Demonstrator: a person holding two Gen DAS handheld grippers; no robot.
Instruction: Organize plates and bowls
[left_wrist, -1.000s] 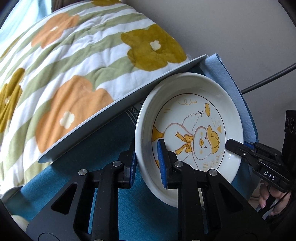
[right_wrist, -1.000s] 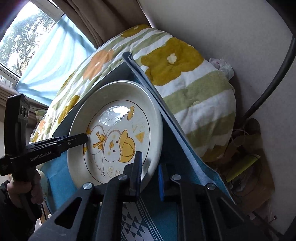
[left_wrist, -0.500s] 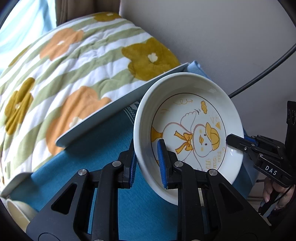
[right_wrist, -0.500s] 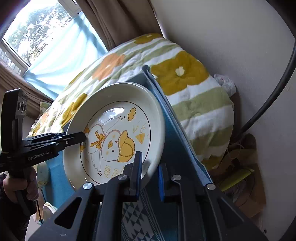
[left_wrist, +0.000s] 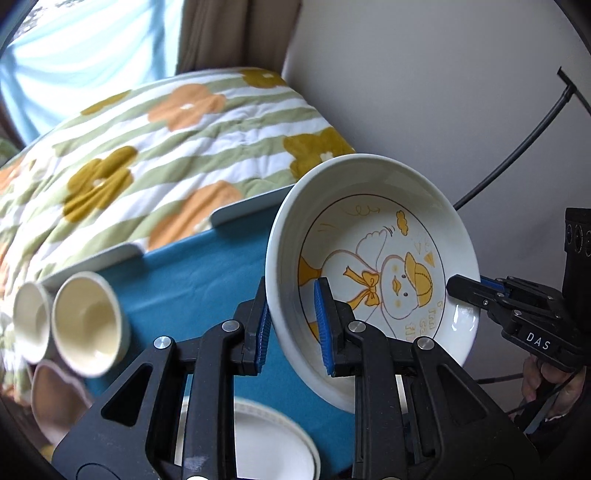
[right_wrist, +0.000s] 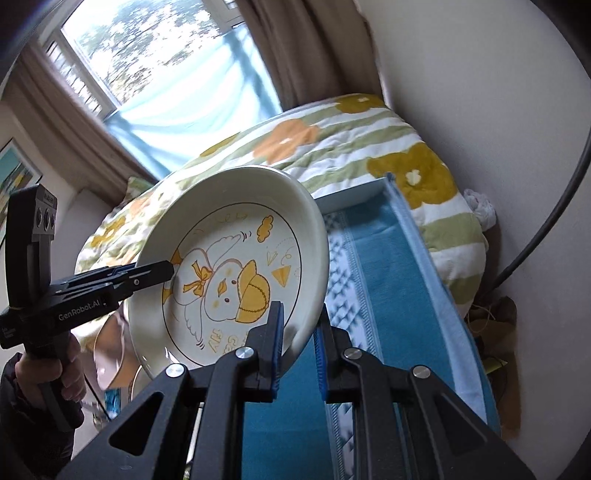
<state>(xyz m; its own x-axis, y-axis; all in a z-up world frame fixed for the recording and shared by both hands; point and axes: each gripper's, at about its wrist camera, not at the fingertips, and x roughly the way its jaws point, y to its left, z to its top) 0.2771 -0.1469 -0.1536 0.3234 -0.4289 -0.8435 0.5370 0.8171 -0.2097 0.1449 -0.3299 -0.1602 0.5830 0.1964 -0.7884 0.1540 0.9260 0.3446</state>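
A deep white plate with a yellow duck drawing (left_wrist: 384, 258) (right_wrist: 236, 273) hangs tilted in the air above the blue cloth. My left gripper (left_wrist: 291, 314) is shut on its left rim, one blue pad inside and one outside. On the opposite rim my right gripper (right_wrist: 299, 332) is shut too. Each view shows the other gripper's black tip on the plate: the right gripper (left_wrist: 465, 290), the left gripper (right_wrist: 162, 271). Two cream cups (left_wrist: 88, 325) lie on the cloth at the left, and a white ribbed plate (left_wrist: 269, 439) sits below my left gripper.
The table wears a blue cloth (right_wrist: 373, 266) with a patterned band, its light edge (left_wrist: 243, 210) against a bed with a striped flower quilt (left_wrist: 147, 147). A white wall with a black cable (left_wrist: 513, 155) stands right. A pale pink dish (left_wrist: 51, 398) lies lower left.
Both grippers have lifted the duck plate up and away from the cloth; the cups, the ribbed plate and the window have come into view below and behind it.
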